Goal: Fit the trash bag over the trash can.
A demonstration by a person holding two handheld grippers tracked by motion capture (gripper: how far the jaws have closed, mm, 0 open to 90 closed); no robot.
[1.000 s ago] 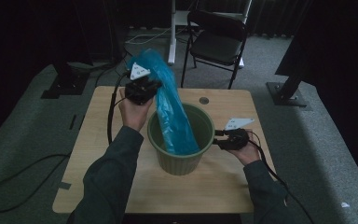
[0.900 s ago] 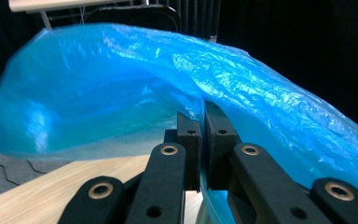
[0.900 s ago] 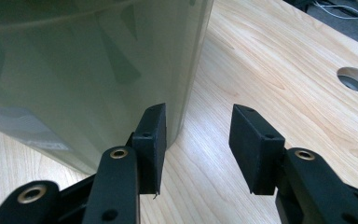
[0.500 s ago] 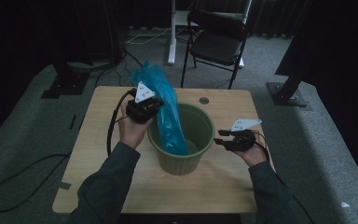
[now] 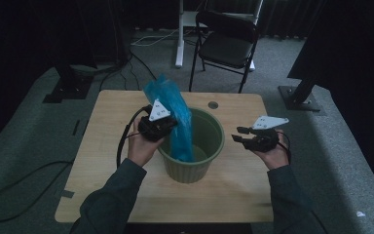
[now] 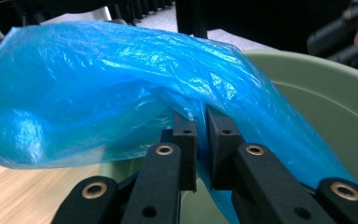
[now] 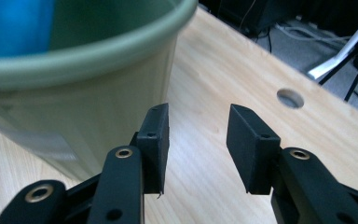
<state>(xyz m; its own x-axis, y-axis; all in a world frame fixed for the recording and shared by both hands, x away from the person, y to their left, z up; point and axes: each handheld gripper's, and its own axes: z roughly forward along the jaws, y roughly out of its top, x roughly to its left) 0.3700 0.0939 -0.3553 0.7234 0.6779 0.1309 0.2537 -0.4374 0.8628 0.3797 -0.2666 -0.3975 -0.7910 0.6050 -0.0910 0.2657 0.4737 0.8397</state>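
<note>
A blue plastic bag (image 5: pixel 171 105) hangs with its lower end inside the green bin (image 5: pixel 218 127) while its upper part stands above the rim. My left gripper (image 5: pixel 172 125) sits at the bin's left rim, shut on a fold of the bag (image 6: pixel 98 88). Its jaws have just been opening slightly, and the film is still pinched between them in the left gripper view (image 6: pixel 201 135). My right gripper (image 5: pixel 238 135) hovers to the right of the bin, open. Its jaws (image 7: pixel 198 135) have just been closing a little, with nothing between them, beside the bin wall (image 7: pixel 74 98).
The bin stands mid-table on a light wooden table (image 5: pixel 102 161) with a round cable hole (image 5: pixel 213 105) behind it. A black folding chair (image 5: pixel 229 44) and a white stand leg are beyond the far edge. Cables lie on the grey floor at left.
My left hand has come down and toward the bin, lowering the bag deeper into it. My right gripper has lifted and drawn slightly away from the bin's right side.
</note>
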